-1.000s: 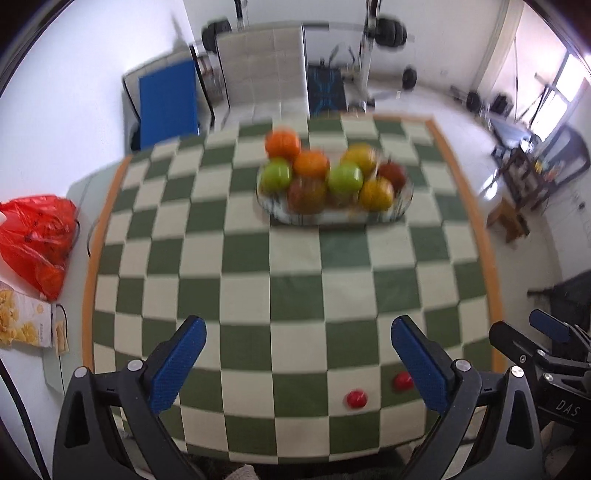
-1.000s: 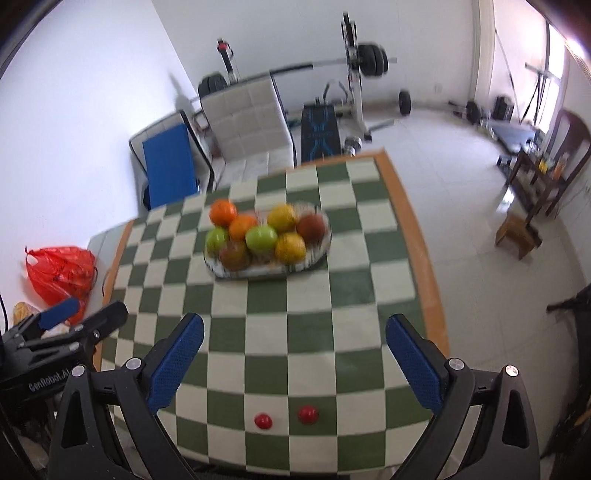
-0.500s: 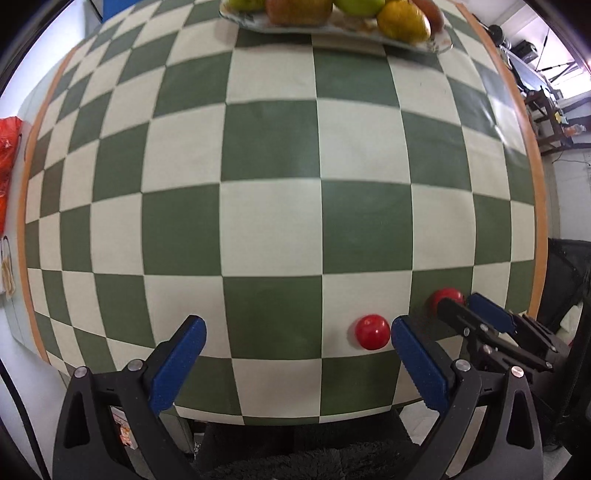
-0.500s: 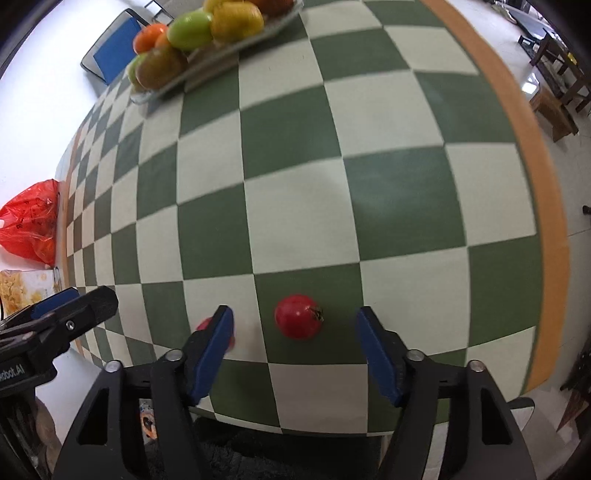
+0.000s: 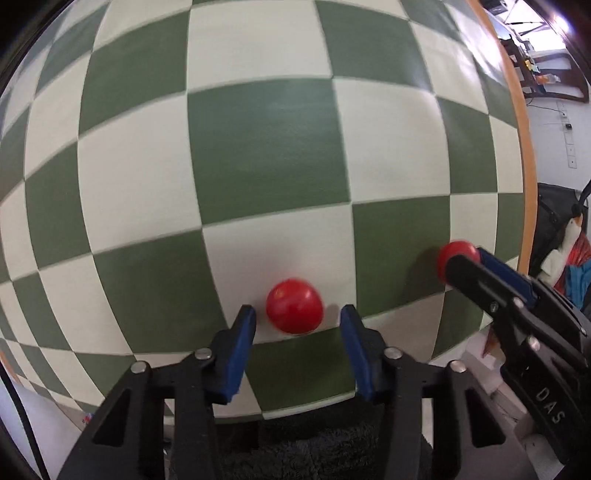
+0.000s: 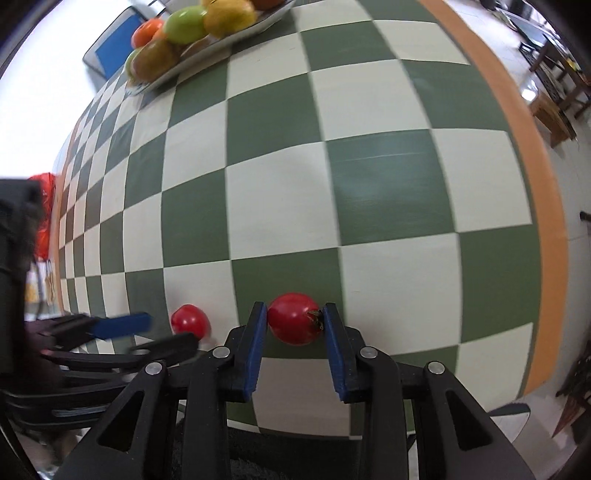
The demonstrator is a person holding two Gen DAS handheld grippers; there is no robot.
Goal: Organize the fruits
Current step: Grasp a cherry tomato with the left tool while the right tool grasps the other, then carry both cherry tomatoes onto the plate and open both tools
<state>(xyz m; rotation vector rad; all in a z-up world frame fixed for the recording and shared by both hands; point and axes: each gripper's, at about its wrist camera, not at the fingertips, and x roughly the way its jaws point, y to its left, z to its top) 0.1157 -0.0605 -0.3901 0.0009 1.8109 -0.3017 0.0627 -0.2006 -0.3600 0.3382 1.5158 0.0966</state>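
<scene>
Two small red tomatoes lie near the front edge of the checkered table. In the left wrist view my left gripper (image 5: pixel 297 319) is open and low, its blue pads either side of the left tomato (image 5: pixel 294 311) with small gaps. In the right wrist view my right gripper (image 6: pixel 294 321) has closed onto the right tomato (image 6: pixel 293 318), both pads touching its sides; it still rests on the cloth. That tomato also shows in the left wrist view (image 5: pixel 455 252), and the left tomato in the right wrist view (image 6: pixel 189 321). The fruit plate (image 6: pixel 236 38) sits far back.
The plate holds several fruits: an orange (image 6: pixel 147 30), a green apple (image 6: pixel 184 24), a yellow fruit (image 6: pixel 229 14). The table's orange border (image 6: pixel 543 206) runs down the right. A red bag (image 6: pixel 46 206) lies left of the table. The table's front edge is just under both grippers.
Both grippers dropped and moved forward to the tomatoes. The left jaws narrowed around the left tomato. The right jaws closed onto the right tomato.
</scene>
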